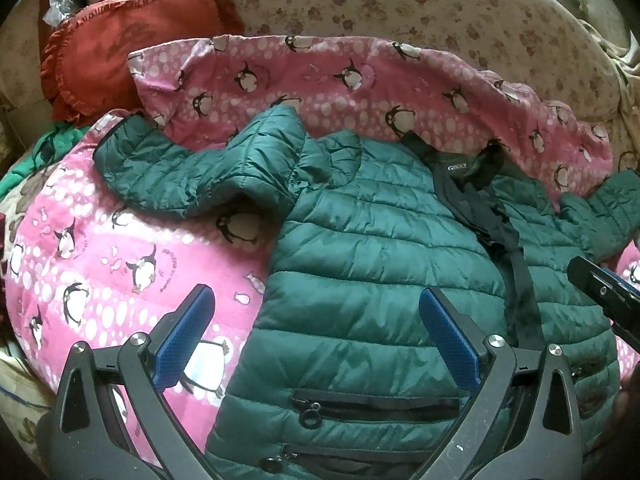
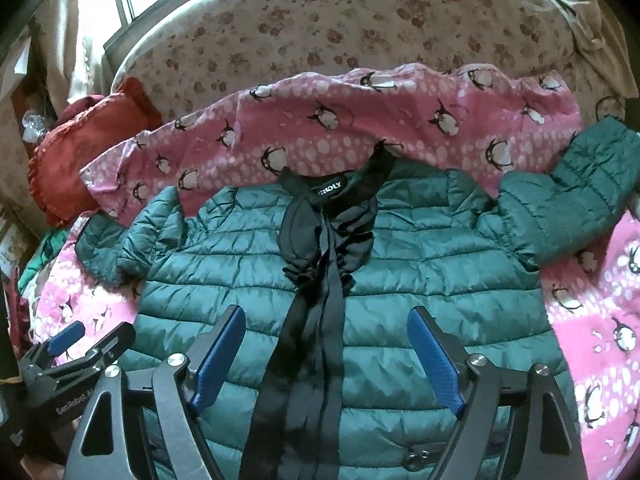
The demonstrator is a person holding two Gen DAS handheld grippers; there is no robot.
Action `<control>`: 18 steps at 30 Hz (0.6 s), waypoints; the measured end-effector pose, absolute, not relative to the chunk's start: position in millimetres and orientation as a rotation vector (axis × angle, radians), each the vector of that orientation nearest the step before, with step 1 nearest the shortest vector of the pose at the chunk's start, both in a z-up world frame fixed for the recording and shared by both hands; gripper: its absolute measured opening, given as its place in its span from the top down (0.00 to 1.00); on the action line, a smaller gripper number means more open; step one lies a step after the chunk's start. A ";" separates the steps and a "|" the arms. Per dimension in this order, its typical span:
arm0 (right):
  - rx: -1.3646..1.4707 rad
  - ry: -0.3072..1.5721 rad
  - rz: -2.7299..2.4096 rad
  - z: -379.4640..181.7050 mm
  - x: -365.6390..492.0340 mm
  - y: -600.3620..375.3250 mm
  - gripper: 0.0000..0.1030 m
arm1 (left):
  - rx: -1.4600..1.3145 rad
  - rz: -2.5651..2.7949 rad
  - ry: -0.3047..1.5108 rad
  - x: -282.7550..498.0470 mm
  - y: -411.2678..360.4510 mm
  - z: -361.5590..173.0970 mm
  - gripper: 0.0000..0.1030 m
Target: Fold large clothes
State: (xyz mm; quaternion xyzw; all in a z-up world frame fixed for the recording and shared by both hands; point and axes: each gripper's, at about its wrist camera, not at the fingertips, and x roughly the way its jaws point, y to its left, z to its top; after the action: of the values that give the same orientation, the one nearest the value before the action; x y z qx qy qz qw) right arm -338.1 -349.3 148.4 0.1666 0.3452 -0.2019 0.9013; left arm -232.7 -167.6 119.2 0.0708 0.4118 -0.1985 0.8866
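A dark green quilted puffer jacket [image 1: 380,248] lies front-up and spread flat on a pink penguin blanket [image 1: 120,264]; it also shows in the right wrist view [image 2: 420,280]. Its black zipper placket [image 2: 320,300] runs down the middle. One sleeve [image 1: 192,160] bends out left, the other [image 2: 568,192] out right. My left gripper [image 1: 316,320] is open above the jacket's left edge, near a zip pocket [image 1: 372,404]. My right gripper [image 2: 326,344] is open above the jacket's middle, straddling the placket. Neither holds anything.
A red ruffled cushion [image 1: 120,52] lies at the back left. A floral sofa back [image 2: 320,20] rises behind the blanket. The right gripper shows at the left view's right edge [image 1: 600,292]; the left gripper shows low left in the right view [image 2: 80,352].
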 end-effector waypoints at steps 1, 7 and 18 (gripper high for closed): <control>0.350 0.719 -0.419 146.8 -336.5 -350.7 0.21 | 0.148 -0.411 0.857 -231.9 -167.8 118.4 0.01; 0.367 0.717 -0.415 141.6 -331.0 -351.0 0.21 | 0.155 -0.407 0.863 -226.3 -169.9 114.4 0.01; 0.366 0.718 -0.406 136.2 -322.5 -351.4 0.21 | 0.169 -0.394 0.864 -218.9 -176.8 107.1 0.01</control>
State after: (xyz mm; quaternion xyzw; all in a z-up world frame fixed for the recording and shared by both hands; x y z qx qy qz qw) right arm -322.5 -351.4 136.2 0.1767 0.3467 -0.1961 0.9001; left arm -219.0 -176.8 107.1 0.0813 0.4154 -0.1893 0.8860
